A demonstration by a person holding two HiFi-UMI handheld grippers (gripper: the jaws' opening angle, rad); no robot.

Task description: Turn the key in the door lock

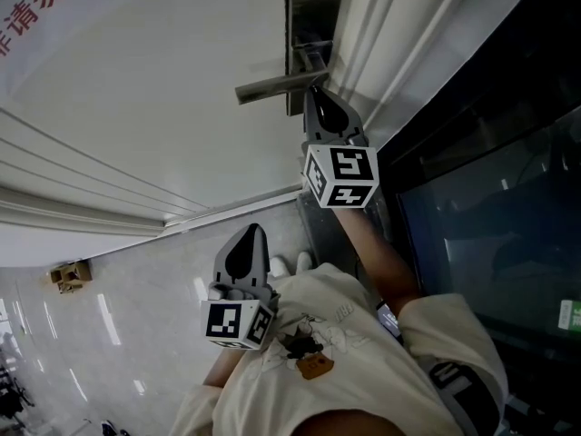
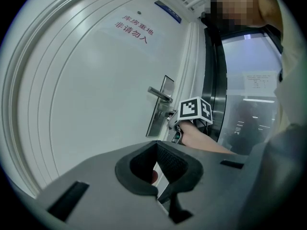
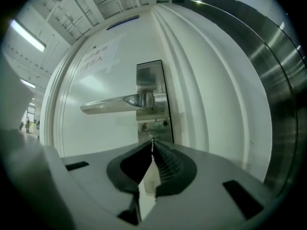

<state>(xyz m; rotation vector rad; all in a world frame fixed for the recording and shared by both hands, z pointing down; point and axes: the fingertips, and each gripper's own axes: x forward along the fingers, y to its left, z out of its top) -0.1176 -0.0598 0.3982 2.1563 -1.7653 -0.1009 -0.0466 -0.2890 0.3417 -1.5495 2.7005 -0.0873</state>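
We see the right claw [image 1: 318, 96] held level against the lock plate [image 1: 313, 12], which sits at the edge of the door [image 1: 154, 89] beside the frame. The claw is just under the lever handle [image 1: 272, 86]. In the right gripper view its jaws are pinched together at the tips on the small metal key [image 3: 152, 140], which is at the plate's lower part, below the handle. The left claw [image 1: 253, 234] hangs well apart from the door, back near our chest, over the glossy floor [image 1: 118, 307]. Its jaws meet tip to tip with nothing gripped.
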